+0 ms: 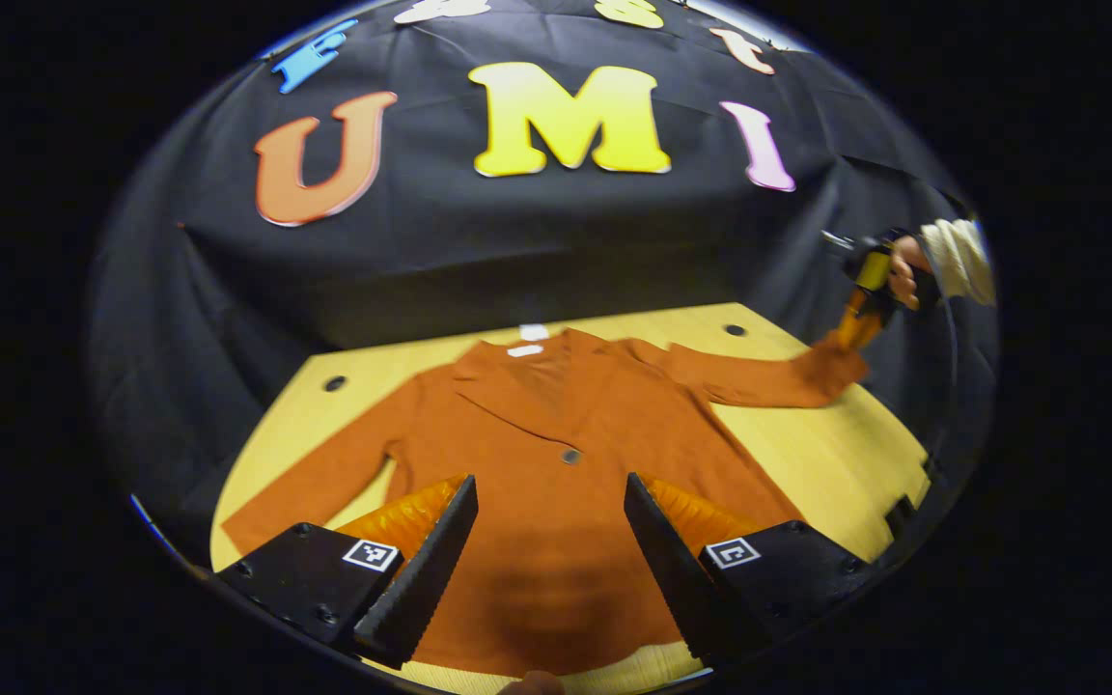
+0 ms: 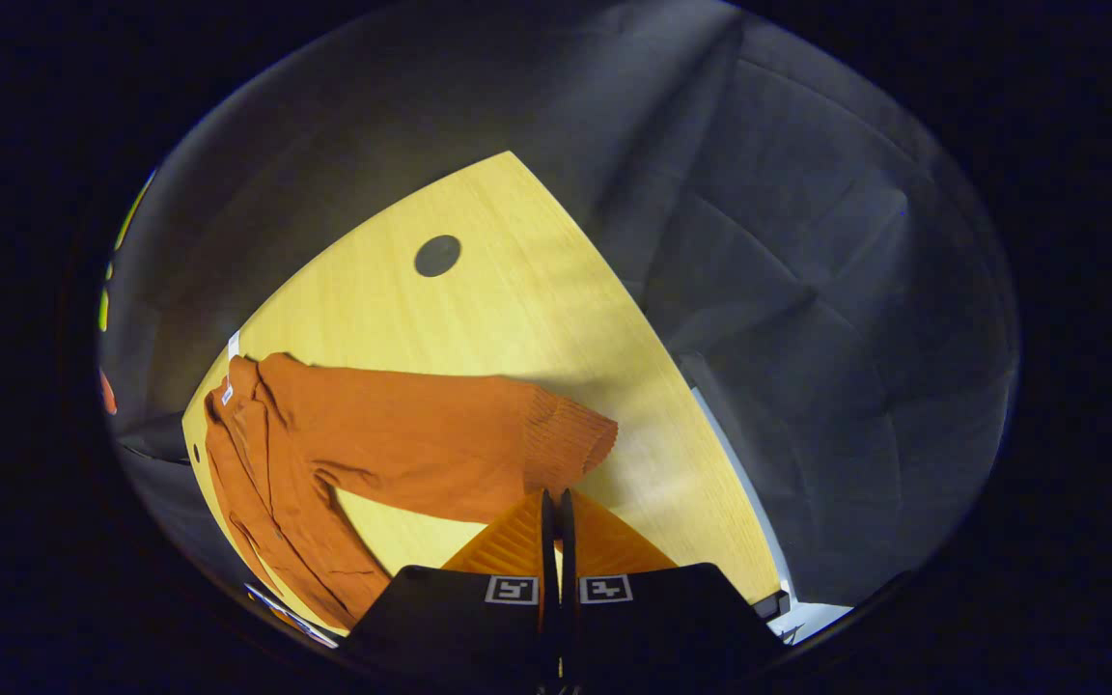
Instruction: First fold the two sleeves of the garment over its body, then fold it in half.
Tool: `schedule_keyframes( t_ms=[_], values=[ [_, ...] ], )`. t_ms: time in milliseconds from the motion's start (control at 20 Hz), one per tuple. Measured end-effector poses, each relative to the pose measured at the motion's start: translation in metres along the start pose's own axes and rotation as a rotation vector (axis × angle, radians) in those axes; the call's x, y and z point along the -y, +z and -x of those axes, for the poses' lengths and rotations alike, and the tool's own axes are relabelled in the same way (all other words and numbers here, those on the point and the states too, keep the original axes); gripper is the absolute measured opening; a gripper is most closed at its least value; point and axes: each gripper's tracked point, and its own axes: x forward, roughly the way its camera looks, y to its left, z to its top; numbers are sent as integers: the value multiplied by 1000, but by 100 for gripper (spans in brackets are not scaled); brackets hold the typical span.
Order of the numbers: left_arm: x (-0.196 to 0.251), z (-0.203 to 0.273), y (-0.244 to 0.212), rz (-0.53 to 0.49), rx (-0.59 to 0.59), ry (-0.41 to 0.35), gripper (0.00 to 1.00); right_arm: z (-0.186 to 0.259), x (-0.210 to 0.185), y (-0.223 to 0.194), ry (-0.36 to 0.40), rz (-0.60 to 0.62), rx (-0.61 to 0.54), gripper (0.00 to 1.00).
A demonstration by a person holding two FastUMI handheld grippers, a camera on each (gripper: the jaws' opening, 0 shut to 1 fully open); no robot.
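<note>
- Left gripper (image 1: 550,541): black housings with screws, square coded markers, serrated finger edges
- Right gripper (image 2: 556,512): matching markers
- Person's hand (image 1: 906,272): cream knit sleeve (image 1: 959,259)

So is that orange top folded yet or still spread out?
Spread out: the top lies flat on the table, both sleeves stretched sideways.

I see the orange garment (image 1: 556,425) lying flat on the table, front side up, collar toward the far edge, and both long sleeves (image 2: 440,434) are spread outward, not folded.
</note>
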Motion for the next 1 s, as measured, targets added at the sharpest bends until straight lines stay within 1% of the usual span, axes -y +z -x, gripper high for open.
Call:
schedule_keyframes(
  t_ms=[50, 100, 250, 350, 450, 550, 650, 900, 1000],
  values=[
    [-3, 0, -4, -2, -2, -22, 99, 8, -17, 0, 5, 10, 14, 0],
    [-12, 3, -7, 5, 3, -28, 99, 16, -34, 0, 11, 21, 28, 1],
    [-32, 12, -23, 17, 1, -25, 99, 36, -93, -5, 21, 76, 58, 1],
    [-37, 20, -35, 13, -10, -62, 99, 42, -133, -12, 28, 109, 65, 1],
    [-50, 28, -40, -4, -1, -77, 99, 44, -170, -22, 33, 155, 60, 1],
    [-66, 33, -45, 4, 6, -69, 99, 44, -206, -33, 47, 187, 57, 1],
    [-81, 40, -52, 47, 9, -60, 99, 44, -240, -42, 54, 214, 55, 1],
    [-121, 49, -74, 153, 1, -3, 99, 39, -333, -79, 91, 314, 32, 1],
    [-137, 52, -83, 178, -6, 27, 98, 35, -372, -95, 111, 346, 19, 1]
  ],
)
